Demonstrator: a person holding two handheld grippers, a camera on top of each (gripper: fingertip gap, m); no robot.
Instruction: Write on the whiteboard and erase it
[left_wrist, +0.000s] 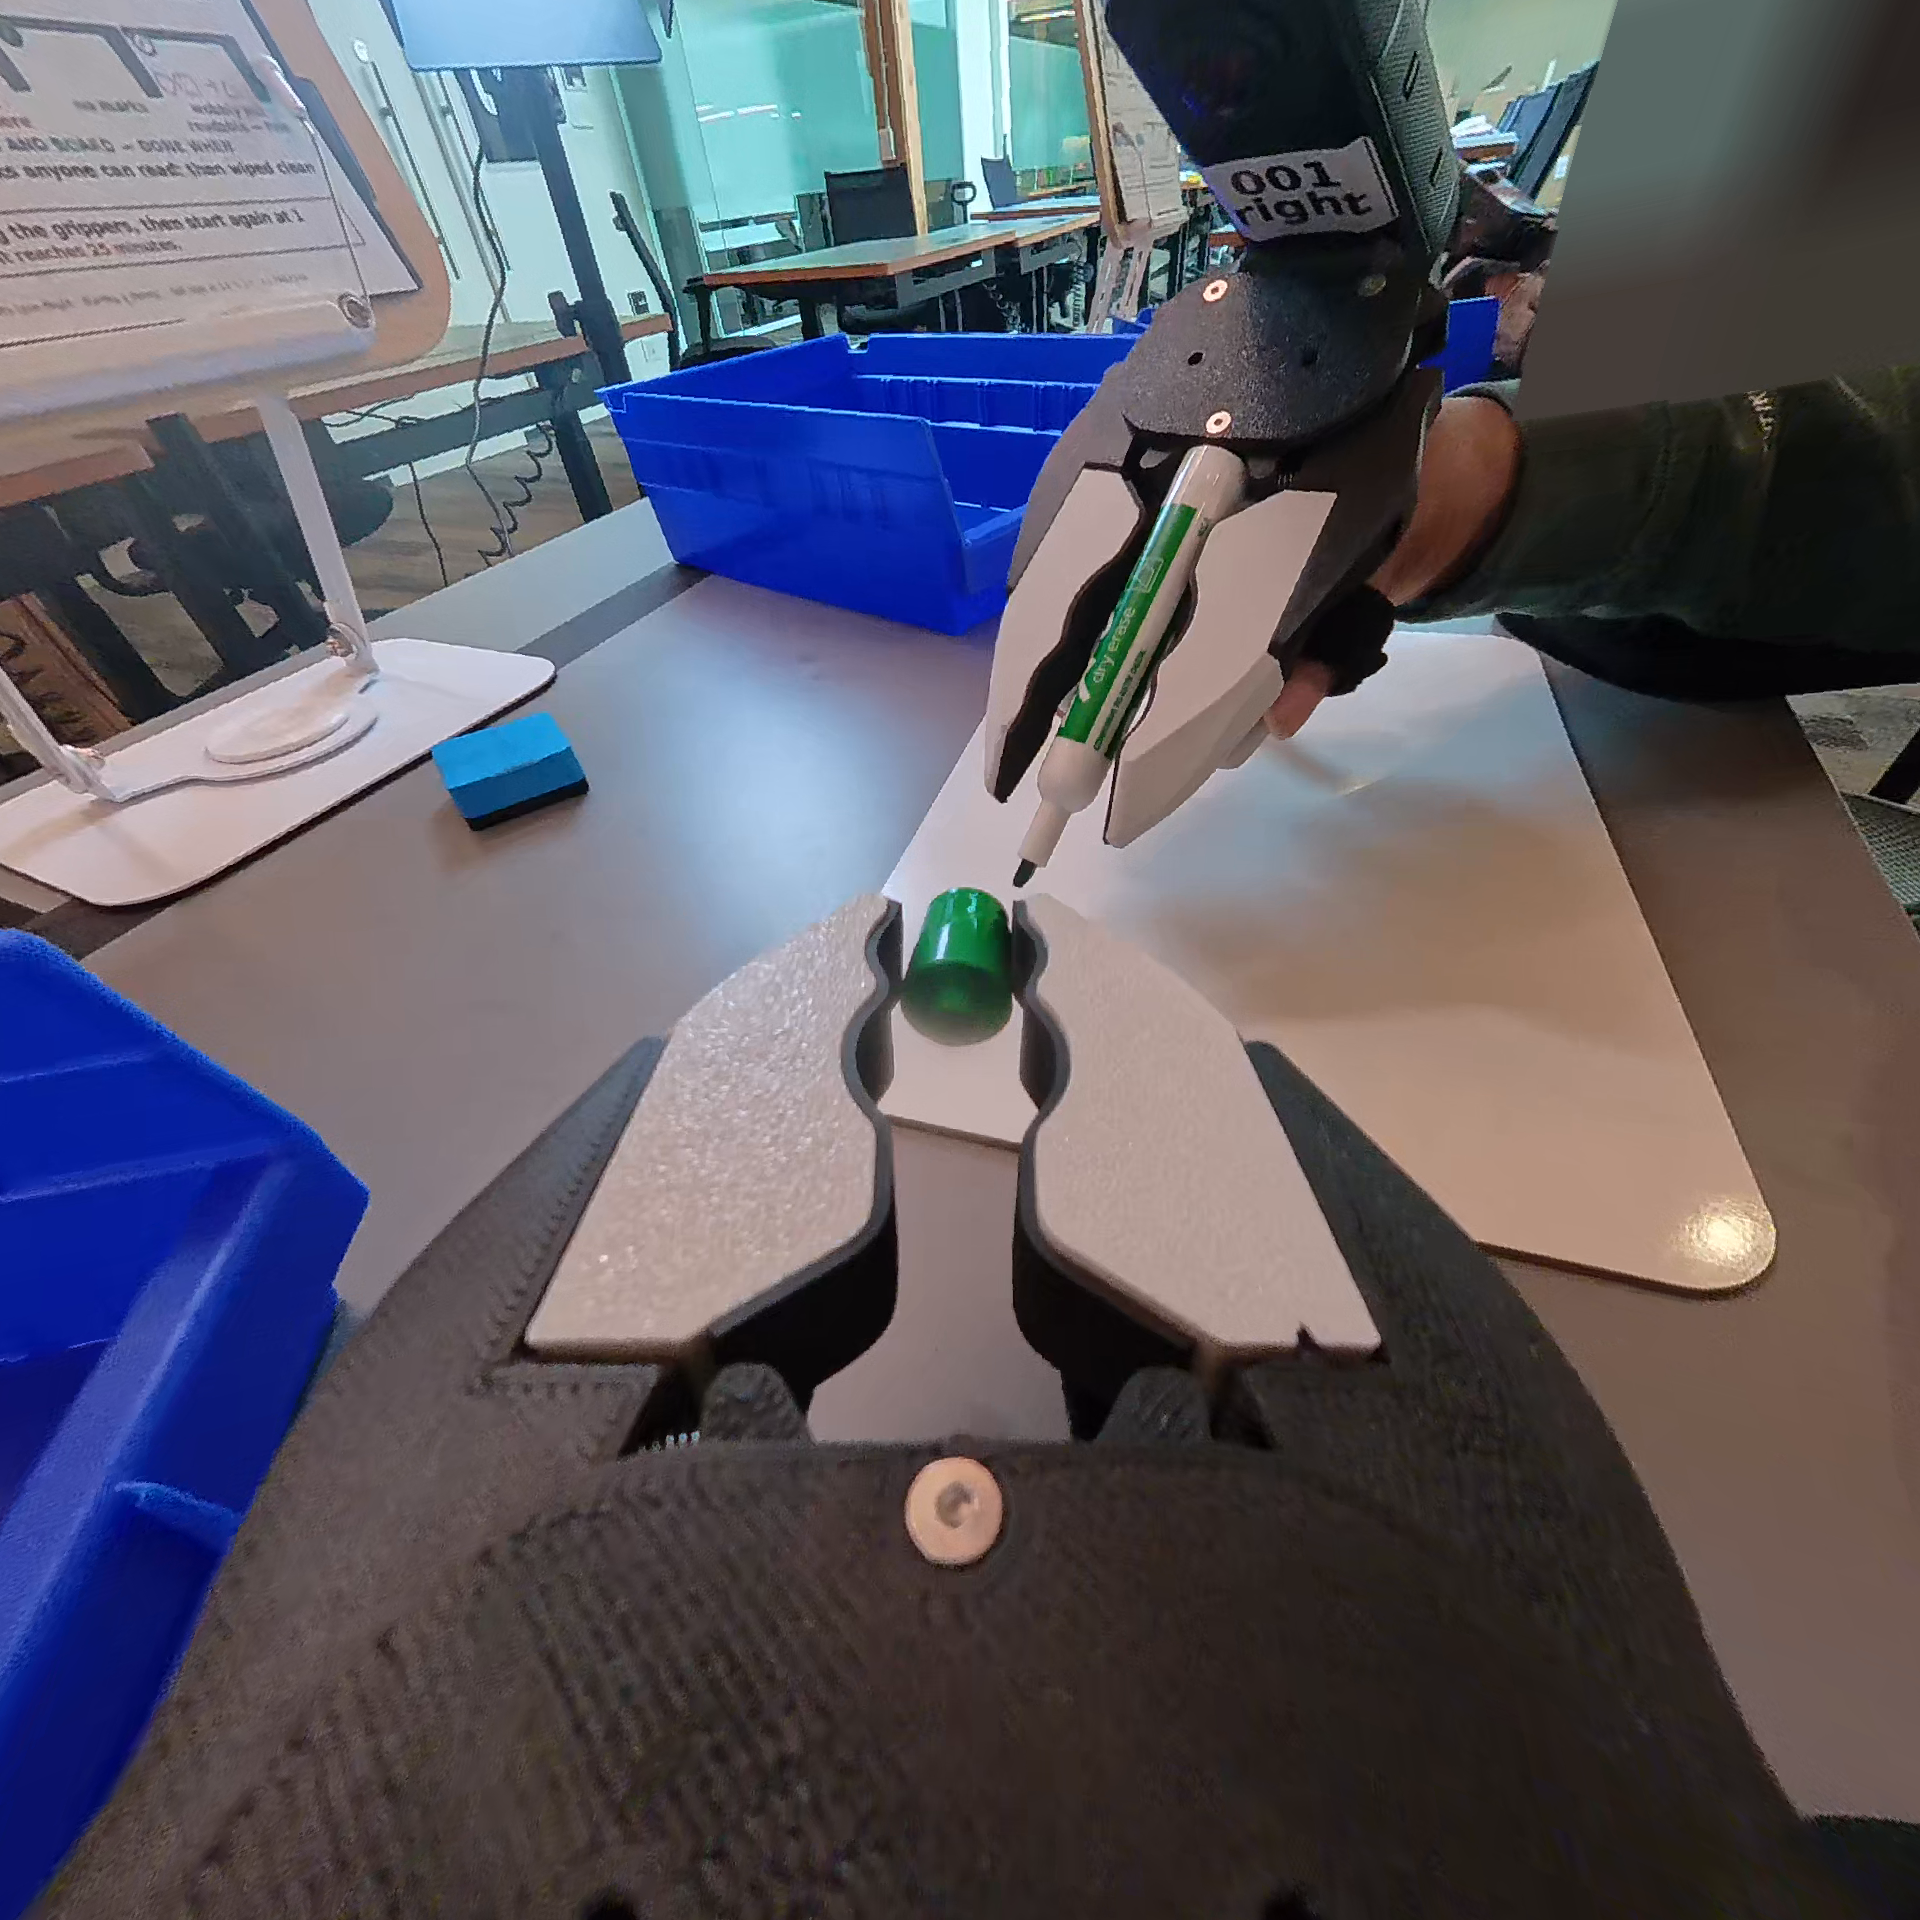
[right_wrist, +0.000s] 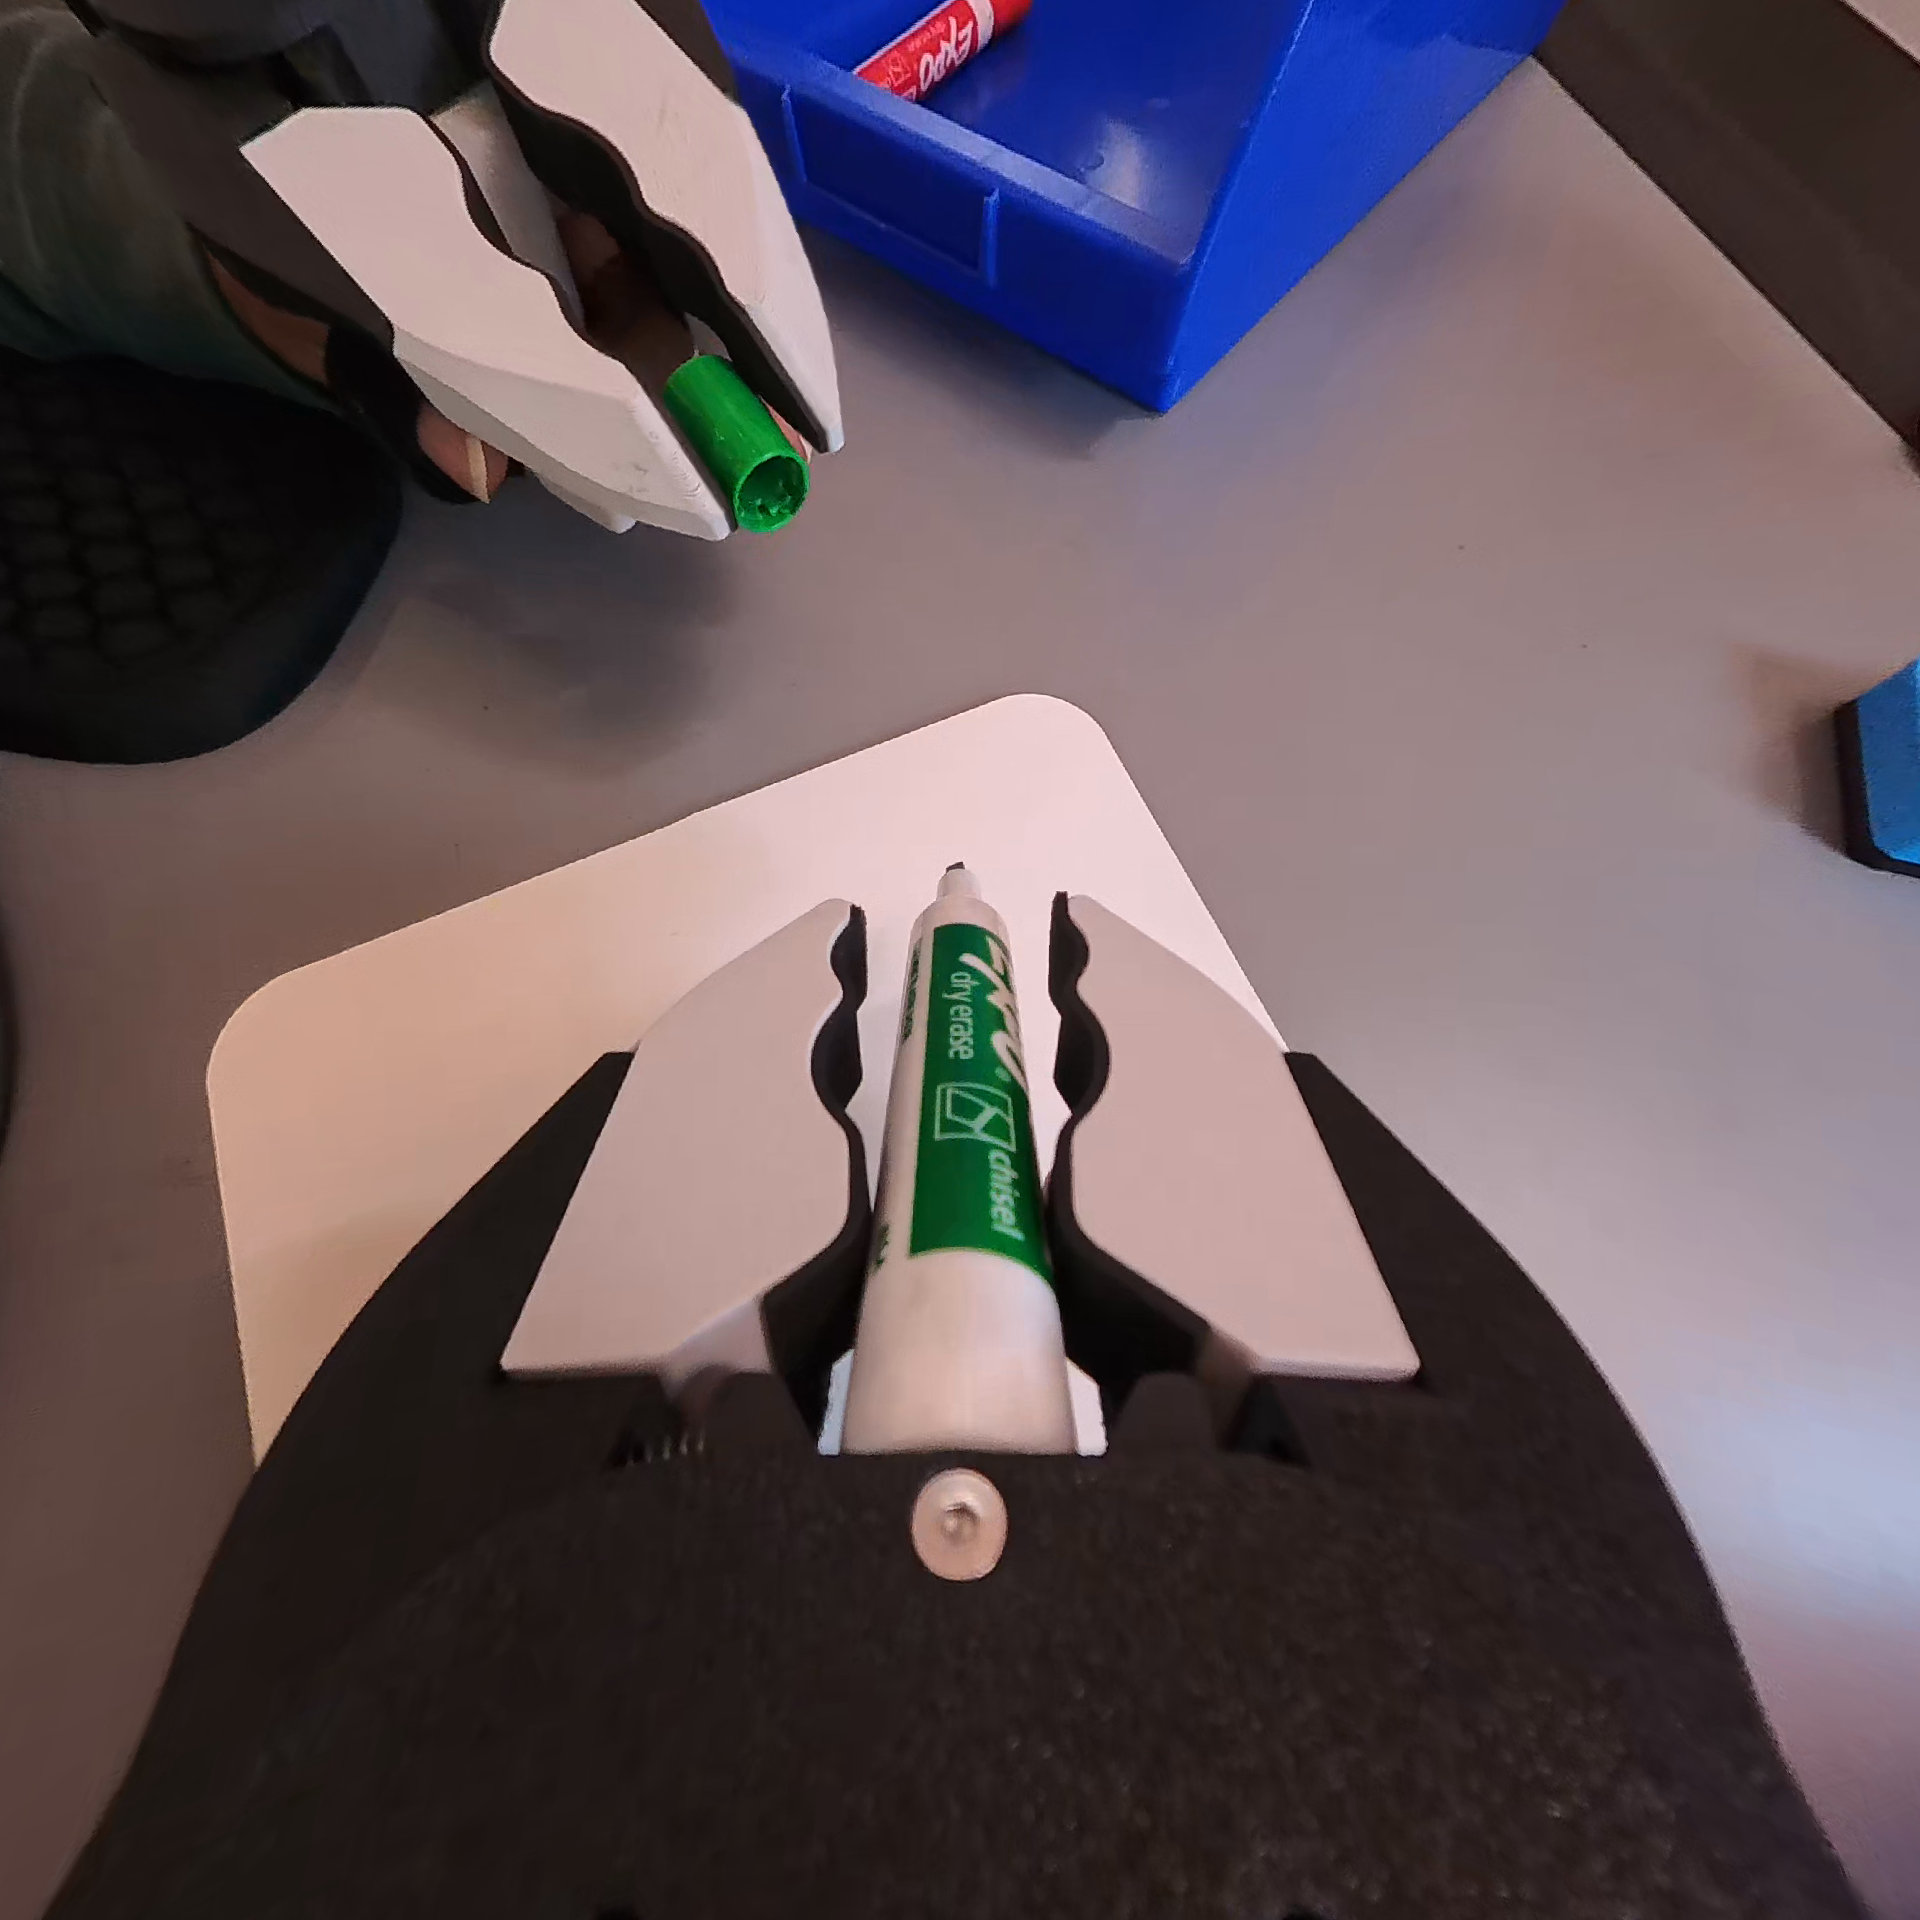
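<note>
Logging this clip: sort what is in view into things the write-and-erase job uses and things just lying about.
Job:
- whiteboard
- green marker, uncapped, in the right gripper
- green cap, in the left gripper
- blue eraser

Lying about:
- blue bins
- red marker in a bin
- sign stand

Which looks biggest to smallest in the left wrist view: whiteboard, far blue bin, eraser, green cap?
1. Whiteboard
2. Far blue bin
3. and 4. Eraser and green cap look alike; the cap sits nearer the camera, so unsure.
</note>
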